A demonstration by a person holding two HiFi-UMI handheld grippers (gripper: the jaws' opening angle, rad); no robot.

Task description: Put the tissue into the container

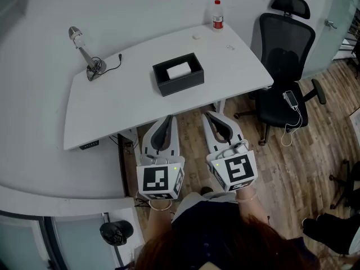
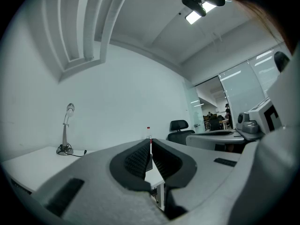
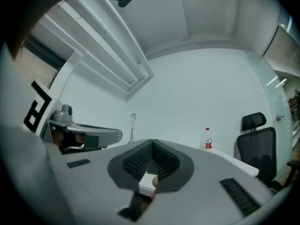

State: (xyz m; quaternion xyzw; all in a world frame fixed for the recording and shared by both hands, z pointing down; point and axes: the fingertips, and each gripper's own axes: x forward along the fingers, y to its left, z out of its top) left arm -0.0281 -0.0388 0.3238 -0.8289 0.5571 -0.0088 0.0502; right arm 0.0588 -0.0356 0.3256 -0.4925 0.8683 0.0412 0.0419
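A black rectangular container (image 1: pixel 181 84) stands mid-table on the white table (image 1: pixel 112 106), with a white tissue (image 1: pixel 178 70) lying inside it. Both grippers hover side by side in front of the table's near edge, over the wooden floor, well short of the container. My left gripper (image 1: pixel 167 117) has its jaws together with nothing between them; the left gripper view shows the tips meeting (image 2: pixel 150 144). Beside it, my right gripper (image 1: pixel 210 115) is likewise shut and empty, its tips touching in the right gripper view (image 3: pixel 152 143).
A desk lamp (image 1: pixel 84 50) with a cable stands at the table's far left. A water bottle (image 1: pixel 217 15) is at the far right corner. A black office chair (image 1: pixel 284 61) with a phone (image 1: pixel 291 98) on its seat sits right of the table.
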